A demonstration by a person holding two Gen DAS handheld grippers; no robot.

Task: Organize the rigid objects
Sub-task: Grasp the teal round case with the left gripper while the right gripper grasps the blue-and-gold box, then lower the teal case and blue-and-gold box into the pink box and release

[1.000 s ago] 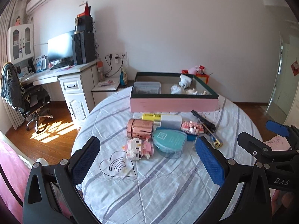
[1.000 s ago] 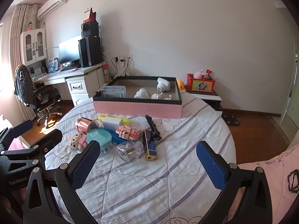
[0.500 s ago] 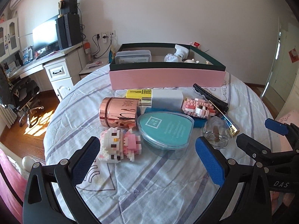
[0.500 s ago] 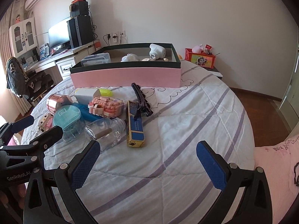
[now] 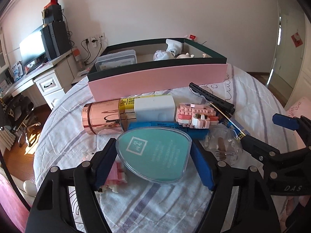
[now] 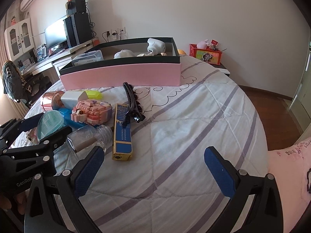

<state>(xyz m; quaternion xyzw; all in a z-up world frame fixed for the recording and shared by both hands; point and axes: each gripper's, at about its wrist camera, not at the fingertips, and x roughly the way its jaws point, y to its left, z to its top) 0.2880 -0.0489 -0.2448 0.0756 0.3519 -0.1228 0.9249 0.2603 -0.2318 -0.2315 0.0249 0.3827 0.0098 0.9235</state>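
My left gripper (image 5: 153, 159) is shut on the teal drop-shaped case (image 5: 154, 156), one pad on each side; the case also shows in the right wrist view (image 6: 49, 124). Around it on the bed lie a rose-gold can (image 5: 101, 116), a white block (image 5: 154, 108), a pink brick toy (image 5: 196, 115), a blue box (image 5: 165, 128) and a clear bottle (image 5: 223, 145). My right gripper (image 6: 153, 169) is open and empty over bare sheet, right of the blue and gold box (image 6: 122, 132) and the black clip (image 6: 132, 101). The pink box (image 6: 120, 75) stands behind.
The pink box (image 5: 157, 77) holds a clear lidded tub (image 5: 116, 61) and white figures (image 5: 171, 51). A second brick toy (image 5: 114, 176) lies under my left finger. A desk with monitor (image 5: 31, 48) is at far left, a red box (image 6: 205, 53) at back right.
My left gripper moved forward and down onto the teal case and closed on it. My right gripper moved closer to the bed and stayed open.
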